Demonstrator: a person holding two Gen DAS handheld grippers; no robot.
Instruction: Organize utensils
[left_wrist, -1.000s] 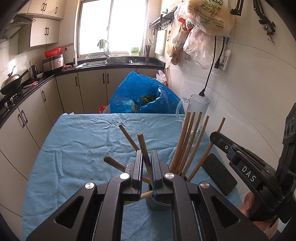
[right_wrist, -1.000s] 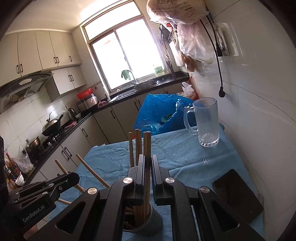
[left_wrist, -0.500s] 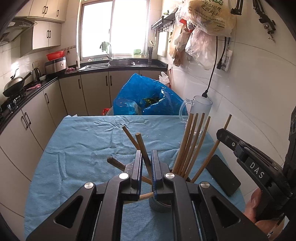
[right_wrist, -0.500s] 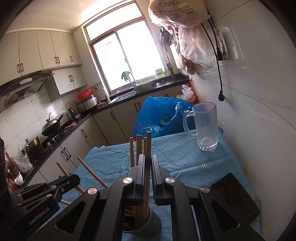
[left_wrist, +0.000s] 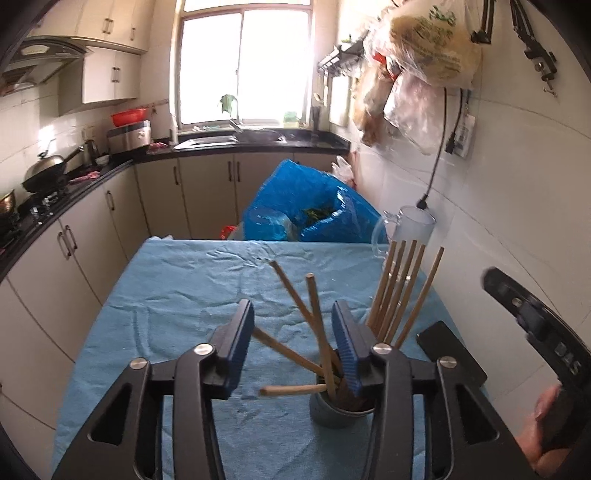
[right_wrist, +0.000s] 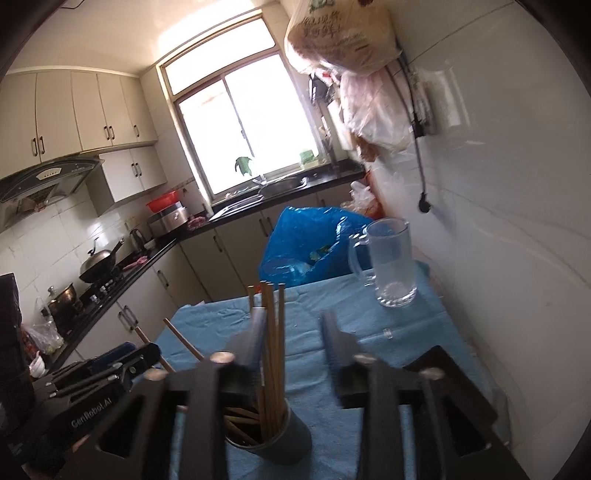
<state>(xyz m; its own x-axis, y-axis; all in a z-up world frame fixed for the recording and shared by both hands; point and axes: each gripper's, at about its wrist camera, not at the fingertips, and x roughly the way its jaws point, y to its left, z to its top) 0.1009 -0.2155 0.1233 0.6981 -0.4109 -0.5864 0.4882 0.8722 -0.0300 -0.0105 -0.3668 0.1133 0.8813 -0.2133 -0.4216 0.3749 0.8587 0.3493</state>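
Chopsticks (left_wrist: 397, 291): wooden, splayed in grey cup (left_wrist: 334, 411) | both hand-held grippers just released

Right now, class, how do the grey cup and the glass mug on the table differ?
The grey cup is opaque and has no visible handle; the glass mug is clear with a handle. The grey cup is full of wooden chopsticks; the glass mug holds none. Both stand upright on the blue cloth.

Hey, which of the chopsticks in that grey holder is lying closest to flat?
The short-looking chopstick poking out to the left over the grey holder's rim in the left wrist view. It lies nearly level, while the other chopsticks lean or stand upward.
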